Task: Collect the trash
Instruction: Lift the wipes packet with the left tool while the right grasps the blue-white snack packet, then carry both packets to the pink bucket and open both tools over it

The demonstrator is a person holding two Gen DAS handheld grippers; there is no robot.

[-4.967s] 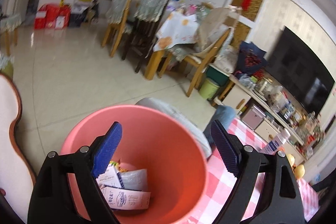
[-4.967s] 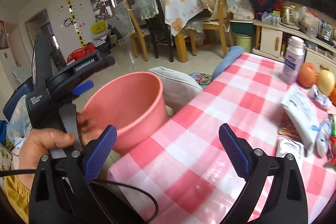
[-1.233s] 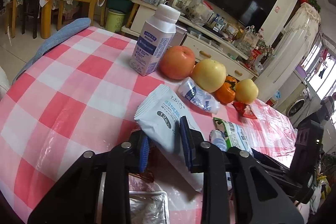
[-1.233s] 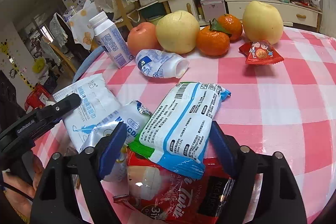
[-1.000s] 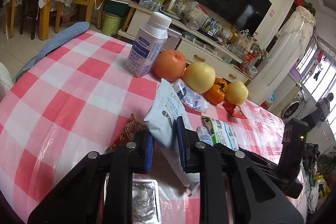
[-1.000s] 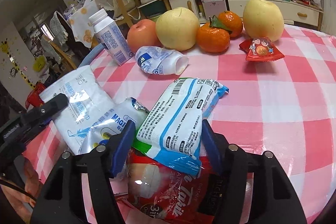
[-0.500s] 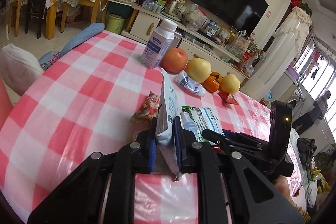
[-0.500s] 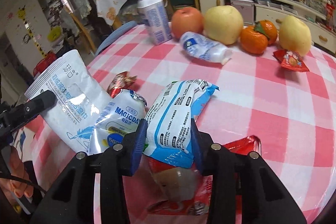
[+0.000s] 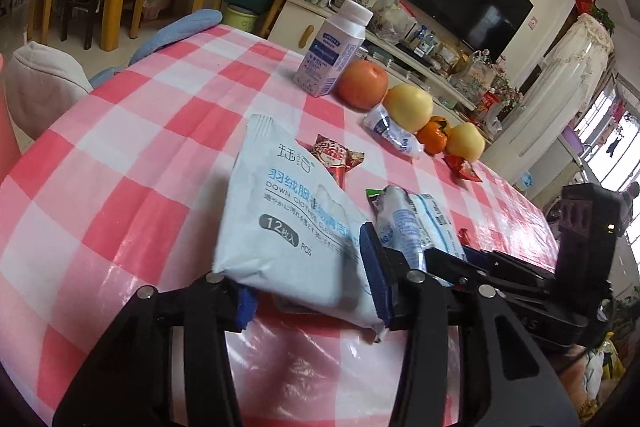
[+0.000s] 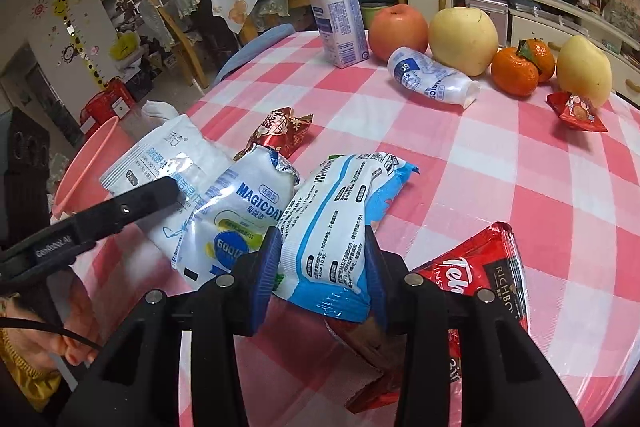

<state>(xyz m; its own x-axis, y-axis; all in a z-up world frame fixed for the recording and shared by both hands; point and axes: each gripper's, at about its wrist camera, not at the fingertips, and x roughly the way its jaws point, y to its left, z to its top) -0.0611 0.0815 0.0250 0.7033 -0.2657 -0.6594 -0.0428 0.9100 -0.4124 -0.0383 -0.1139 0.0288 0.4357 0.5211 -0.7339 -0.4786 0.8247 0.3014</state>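
The left gripper (image 9: 310,293) is opening, its jaws apart around a pale wipes pack (image 9: 288,227) – the left pad mostly hidden beneath it. The right gripper (image 10: 322,273) is opening too, pads at the sides of a blue-and-white wrapper (image 10: 340,223). Both packs sit near the tabletop's (image 10: 520,187) near edge; the pink bin (image 10: 82,163) is half hidden beyond it.
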